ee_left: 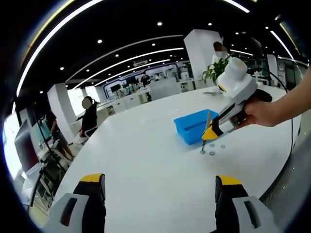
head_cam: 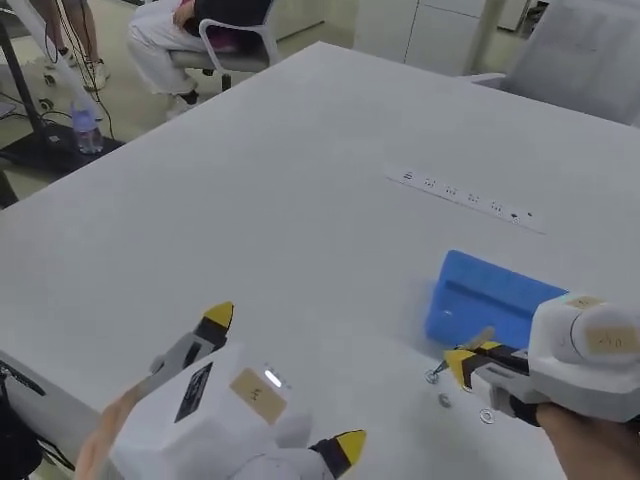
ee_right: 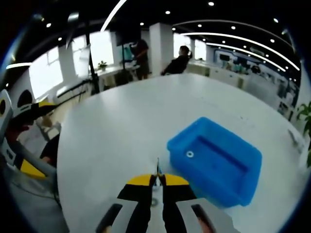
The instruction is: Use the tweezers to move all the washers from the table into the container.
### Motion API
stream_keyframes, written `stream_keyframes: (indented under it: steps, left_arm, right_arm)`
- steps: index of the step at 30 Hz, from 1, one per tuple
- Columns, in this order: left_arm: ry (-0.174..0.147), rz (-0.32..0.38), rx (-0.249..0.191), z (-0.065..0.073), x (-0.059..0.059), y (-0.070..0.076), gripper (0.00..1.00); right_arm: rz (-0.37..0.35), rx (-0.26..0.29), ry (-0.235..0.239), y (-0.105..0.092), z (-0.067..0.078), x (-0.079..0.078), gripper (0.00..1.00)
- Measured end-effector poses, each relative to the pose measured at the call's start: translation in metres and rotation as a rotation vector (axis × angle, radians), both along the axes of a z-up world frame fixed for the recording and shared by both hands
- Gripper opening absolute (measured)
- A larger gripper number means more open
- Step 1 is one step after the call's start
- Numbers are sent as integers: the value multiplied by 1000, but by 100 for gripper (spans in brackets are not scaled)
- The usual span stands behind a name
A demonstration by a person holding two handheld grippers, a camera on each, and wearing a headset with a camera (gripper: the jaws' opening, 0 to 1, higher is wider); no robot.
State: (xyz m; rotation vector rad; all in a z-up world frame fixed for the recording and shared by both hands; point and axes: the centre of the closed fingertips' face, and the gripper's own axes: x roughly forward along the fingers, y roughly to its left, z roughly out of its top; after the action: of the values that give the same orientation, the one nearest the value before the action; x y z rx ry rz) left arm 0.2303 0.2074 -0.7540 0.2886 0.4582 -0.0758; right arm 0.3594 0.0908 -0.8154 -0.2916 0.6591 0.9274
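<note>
Item 1, L hand-held gripper (head_cam: 283,382): yours, low in the head view; jaws spread wide, nothing btwn them; it hangs over bare table (head_cam: 300,180), well apart from the work

Item 2, R hand-held gripper (ee_right: 158,180): jaws pressed together on the tweezers (ee_right: 157,168); the thin tip sticks out fwd past the yellow jaw ends; in the left gripper view the tip points down at the table, just above one washer; contact w/ it can't be told

Item 3, washers (head_cam: 445,400): three loose on the table in the head view, close together, just beside the near side of the container and under the R jaw ends

Item 4, container (head_cam: 480,270): blue, rectangular, open top, flat on the table just beyond the R hand-held gripper; one washer (ee_right: 189,154) lies inside on its floor, per your right gripper view

Item 5, power strip (head_cam: 465,197): white, flat on the table, beyond the container

Item 6, misc bkgd: seated person (head_cam: 190,30) at the far table edge; bottle (head_cam: 85,128) on the floor, far L
</note>
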Motion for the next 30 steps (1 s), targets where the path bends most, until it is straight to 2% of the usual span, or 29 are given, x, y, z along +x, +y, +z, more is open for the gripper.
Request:
stream_keyframes:
  steps: [6,9,13,18,22,25,30]
  left_arm:
    - [-1,3,0,0,0,0,96]
    - [0,1,1,0,0,0,96]
    - [1,-1,2,0,0,-1,96]
    - [1,-1,3,0,0,-1,96]
    - [4,0,5,-1,0,0,95]
    - [3,0,3,0,-1,0,95]
    - [1,1,3,0,-1,0,95]
  right_arm:
    - [11,-12,-4,3,-3,1,3]
    - [8,-16,-30,2,-3,4,3]
    - [-35,20,-45,5,-3,6,3]
    - [-48,15,-101,10,-5,8,3]
    - [-63,17,-104,9,-3,7,2]
    - [-94,36,-61,6,-3,10,2]
    - [-100,48,-55,0,2,12,2]
